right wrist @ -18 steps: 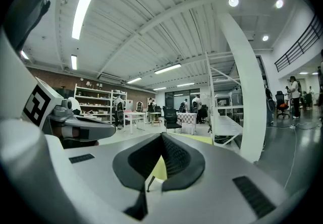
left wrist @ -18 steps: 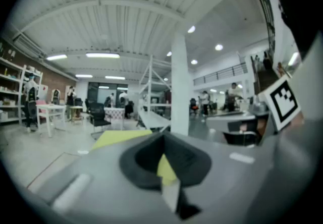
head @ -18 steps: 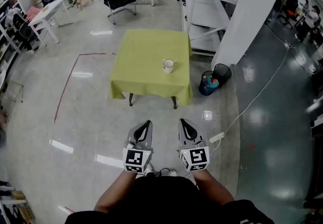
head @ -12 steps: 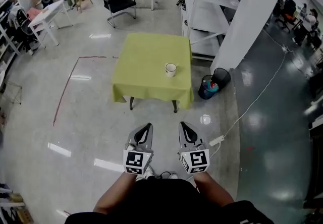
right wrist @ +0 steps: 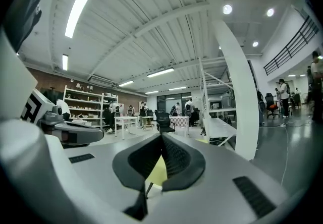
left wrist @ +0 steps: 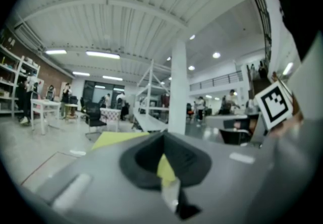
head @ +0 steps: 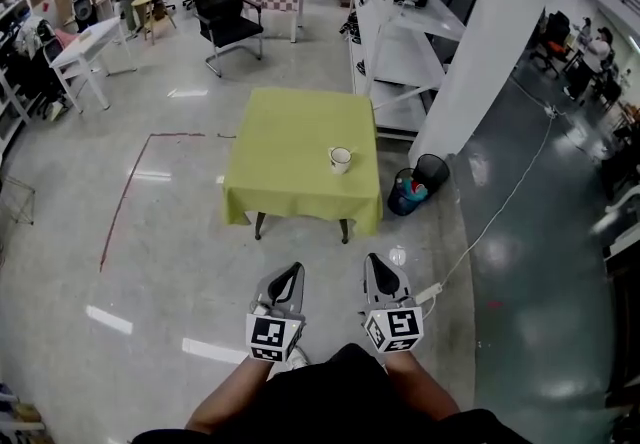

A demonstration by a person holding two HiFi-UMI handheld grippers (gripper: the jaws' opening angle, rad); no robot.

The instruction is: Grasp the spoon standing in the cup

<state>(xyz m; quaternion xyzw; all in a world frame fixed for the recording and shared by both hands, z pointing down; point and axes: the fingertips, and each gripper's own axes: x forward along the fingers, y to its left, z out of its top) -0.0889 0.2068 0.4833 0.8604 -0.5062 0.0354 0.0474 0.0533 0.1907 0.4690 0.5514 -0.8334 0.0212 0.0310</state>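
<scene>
My right gripper (head: 381, 265): jaws pressed together, nothing between them, held low in front of me.
My left gripper (head: 290, 273): jaws also closed tip to tip, empty, just beside the right one.
Cup (head: 340, 159): upright, well ahead of both grippers, slightly nearer the right one's line.
Spoon: too small for me to make out in the cup.
Table (head: 285, 167): yellow-green cloth, cup on its right half.

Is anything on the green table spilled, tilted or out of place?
Nothing stands out. The cup stands upright on the green tablecloth, near its right edge, with no spill visible around it.
</scene>
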